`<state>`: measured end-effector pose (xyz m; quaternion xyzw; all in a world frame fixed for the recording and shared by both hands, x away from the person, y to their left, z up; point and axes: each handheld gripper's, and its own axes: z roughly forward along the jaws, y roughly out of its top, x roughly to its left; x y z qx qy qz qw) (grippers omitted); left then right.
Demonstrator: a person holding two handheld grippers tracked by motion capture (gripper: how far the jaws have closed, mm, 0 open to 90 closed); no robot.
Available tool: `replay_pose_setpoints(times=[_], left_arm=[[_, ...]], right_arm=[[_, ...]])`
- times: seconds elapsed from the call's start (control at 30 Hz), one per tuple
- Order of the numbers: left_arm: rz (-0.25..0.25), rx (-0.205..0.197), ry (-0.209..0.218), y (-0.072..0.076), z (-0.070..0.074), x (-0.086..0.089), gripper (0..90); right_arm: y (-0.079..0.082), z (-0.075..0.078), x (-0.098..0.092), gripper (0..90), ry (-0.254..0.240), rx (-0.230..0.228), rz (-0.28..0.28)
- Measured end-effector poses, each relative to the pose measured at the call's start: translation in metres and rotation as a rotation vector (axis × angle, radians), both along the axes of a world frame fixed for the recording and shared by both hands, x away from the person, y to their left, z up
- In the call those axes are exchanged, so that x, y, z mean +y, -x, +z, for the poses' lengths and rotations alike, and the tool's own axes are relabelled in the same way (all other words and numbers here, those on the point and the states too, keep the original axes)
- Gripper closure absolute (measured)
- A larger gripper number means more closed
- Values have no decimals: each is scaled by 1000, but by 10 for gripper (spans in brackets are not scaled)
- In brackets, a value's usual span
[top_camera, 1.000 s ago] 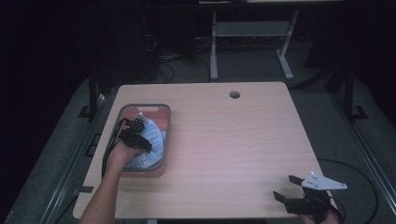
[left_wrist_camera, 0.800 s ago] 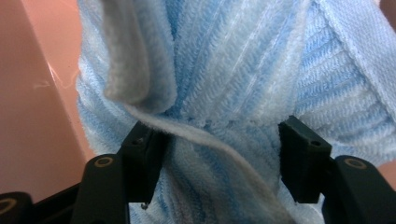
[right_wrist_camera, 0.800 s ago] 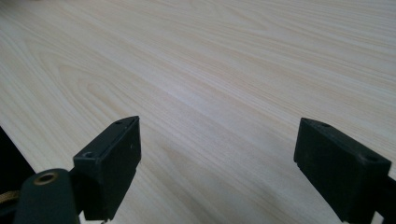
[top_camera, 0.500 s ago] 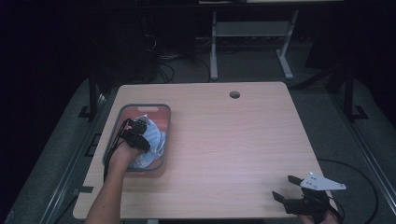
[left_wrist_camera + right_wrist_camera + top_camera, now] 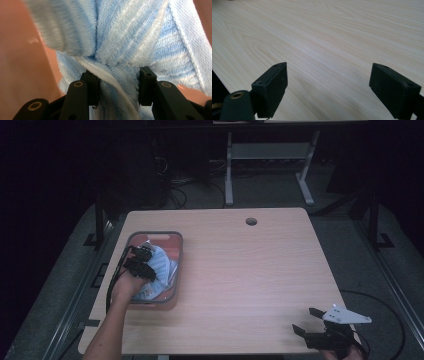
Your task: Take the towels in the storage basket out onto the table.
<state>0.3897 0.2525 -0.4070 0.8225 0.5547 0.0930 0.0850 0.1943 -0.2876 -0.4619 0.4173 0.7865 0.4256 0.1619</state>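
While my left claw (image 5: 117,82) is pinching a bunched fold of the blue towel (image 5: 130,37) in the red tray (image 5: 176,251), having just been closing, I'm risking dragging the tray or losing the fold; my right claw (image 5: 309,320) is idling spread over the bench (image 5: 250,270).

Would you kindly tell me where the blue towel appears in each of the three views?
High view: the blue towel lies in the pink tray at the table's left, under the left gripper.
Left gripper view: the towel spans most of the frame, a fold pinched between the jaws.
Right gripper view: not in it; bare table beyond the right gripper.
Shared landmark: the pink tray.
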Motion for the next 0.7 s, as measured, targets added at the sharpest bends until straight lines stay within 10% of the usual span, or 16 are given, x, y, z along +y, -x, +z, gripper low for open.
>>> replay_pose_setpoints(times=[0.7], left_arm=[[-24, -114, 153, 20, 51, 6, 606]], right_arm=[[0, 1, -1, 147, 3, 0, -1]])
